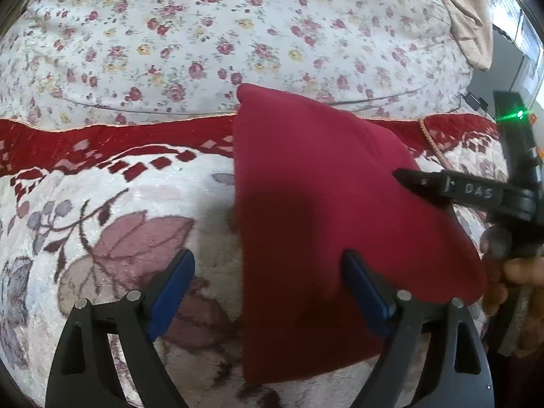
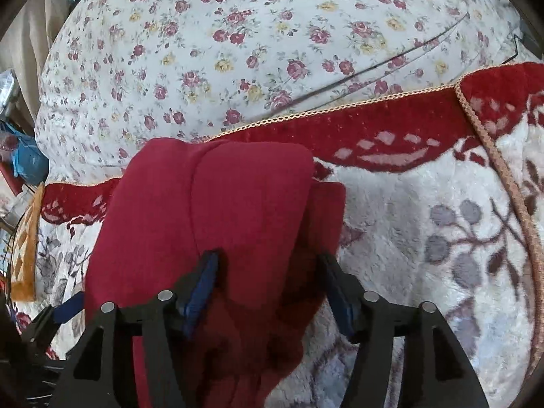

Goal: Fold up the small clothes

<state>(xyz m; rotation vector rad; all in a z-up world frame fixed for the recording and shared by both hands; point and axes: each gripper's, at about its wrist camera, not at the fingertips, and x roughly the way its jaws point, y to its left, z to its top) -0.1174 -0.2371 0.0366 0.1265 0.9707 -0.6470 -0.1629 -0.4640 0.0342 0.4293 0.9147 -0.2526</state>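
Left claw [image 1: 268, 282] is gaping over the red cloth [image 1: 323, 210]'s edge; right claw [image 2: 268, 278] is standing apart, cloth lying loose between.

Both views are bright with soft daylight, and colours read true. In the left wrist view a window [image 1: 530, 44] at the far right edge blows out to white, and a green indicator lamp [image 1: 520, 114] flares with streaks. A dark soft-edged shadow lies across the red garment [image 1: 323, 204], spilling onto the patterned rug [image 1: 102, 204]. Fisheye distortion bows the floral sheet [image 1: 204, 34] and rug border into arcs, with black vignette at the corners. The right wrist view is slightly soft overall; the red cloth nearest the lens sinks into murky shadow
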